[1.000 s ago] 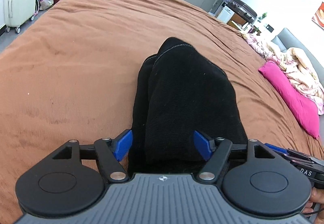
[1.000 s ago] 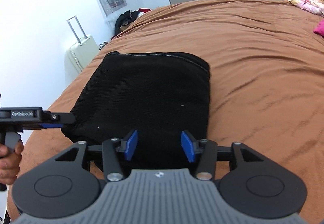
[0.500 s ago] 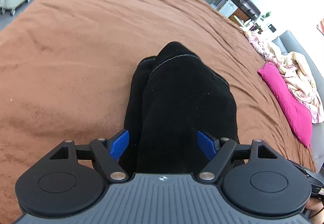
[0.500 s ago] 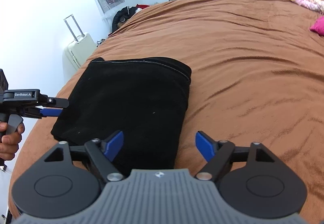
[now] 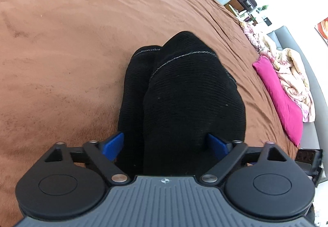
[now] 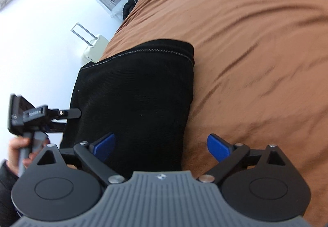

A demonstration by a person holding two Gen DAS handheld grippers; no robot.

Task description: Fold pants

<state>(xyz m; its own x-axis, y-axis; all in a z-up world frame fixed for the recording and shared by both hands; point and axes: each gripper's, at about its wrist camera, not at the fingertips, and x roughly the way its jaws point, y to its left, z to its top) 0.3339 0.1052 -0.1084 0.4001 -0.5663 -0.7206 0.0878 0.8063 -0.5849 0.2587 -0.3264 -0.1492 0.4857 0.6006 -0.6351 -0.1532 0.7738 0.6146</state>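
Observation:
The black pants lie folded in a thick stack on the brown bed cover. My left gripper is open, its blue pads on either side of the stack's near end. In the right wrist view the pants lie left of centre. My right gripper is open wide over the stack's near right edge, one pad above the cloth, the other above the cover. The left gripper also shows at the stack's left edge in the right wrist view.
A pink pillow and a crumpled floral blanket lie at the bed's right side. A white suitcase stands on the floor beyond the bed's left edge. Dark clothes are piled at the far corner.
My right gripper has opened wide and shifted right and tilted, off the middle of the stack. My left gripper has dipped lower over the stack's end, still open.

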